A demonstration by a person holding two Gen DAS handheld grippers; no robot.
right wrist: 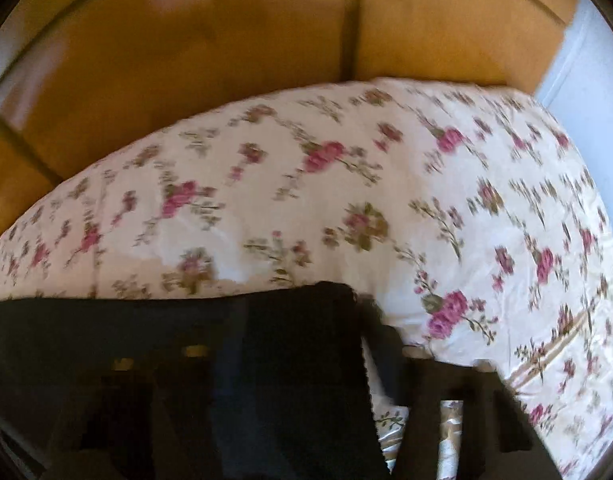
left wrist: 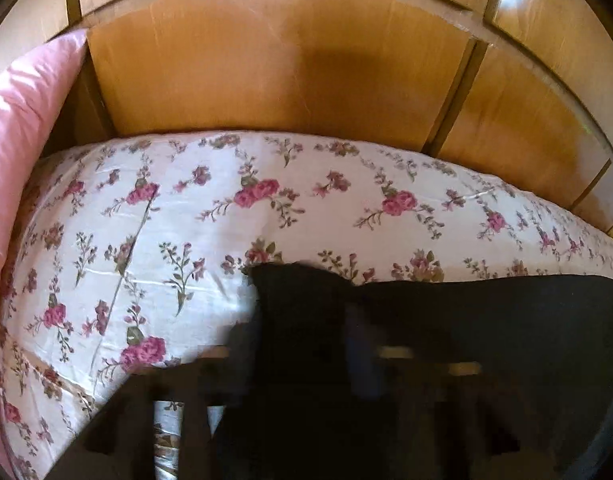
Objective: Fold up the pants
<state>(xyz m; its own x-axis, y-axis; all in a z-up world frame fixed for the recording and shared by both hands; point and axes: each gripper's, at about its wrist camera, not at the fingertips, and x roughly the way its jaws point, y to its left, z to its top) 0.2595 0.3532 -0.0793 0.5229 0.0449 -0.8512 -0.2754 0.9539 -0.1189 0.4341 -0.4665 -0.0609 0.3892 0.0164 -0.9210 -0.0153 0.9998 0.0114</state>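
The dark pants (left wrist: 486, 320) lie on the flowered bedsheet (left wrist: 306, 208), and their near edge runs across the bottom of both views. My left gripper (left wrist: 302, 320) points steeply down at the pants' left end. Its dark fingers are pinched on a raised tuck of the fabric. In the right wrist view the pants (right wrist: 86, 328) stretch away to the left. My right gripper (right wrist: 306, 320) is shut on a lifted corner at their right end. The fingers blur into the dark cloth, so the pads are hard to make out.
A pink pillow (left wrist: 22, 140) lies along the left side of the bed. Wooden panels (left wrist: 286, 60) rise behind the mattress. In the right wrist view the sheet (right wrist: 486, 200) spreads out to the right, with a pale wall (right wrist: 586, 60) beyond it.
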